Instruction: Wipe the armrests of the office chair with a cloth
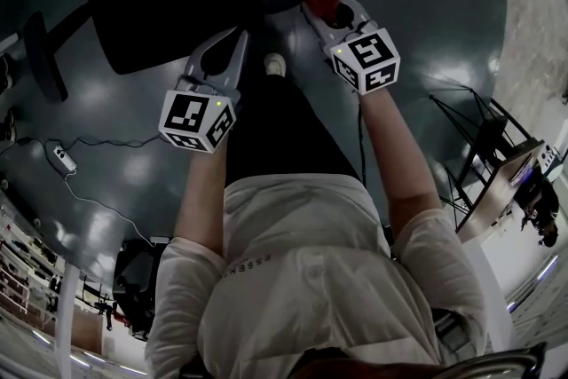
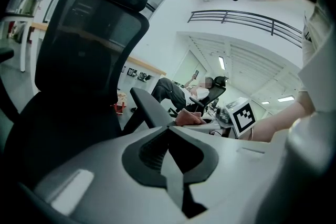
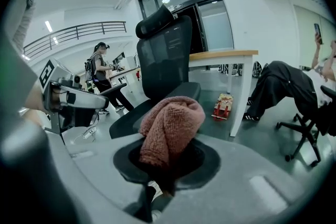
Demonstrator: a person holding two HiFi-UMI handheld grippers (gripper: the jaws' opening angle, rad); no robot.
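The right hand-held gripper (image 3: 169,157) pinches a bunched pink cloth (image 3: 170,126), which bulges out above its jaws. The left hand-held gripper (image 2: 168,128) has its jaws pressed together at the tips, with nothing between them. The office chair (image 3: 165,55) stands ahead of both, one armrest (image 2: 149,107) just beyond the left tips

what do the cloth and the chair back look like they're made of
The cloth is likely a knitted or terry textile, matte pink, judging by its nubby loops. The chair back looks like black mesh on a plastic frame; light shows faintly through it.
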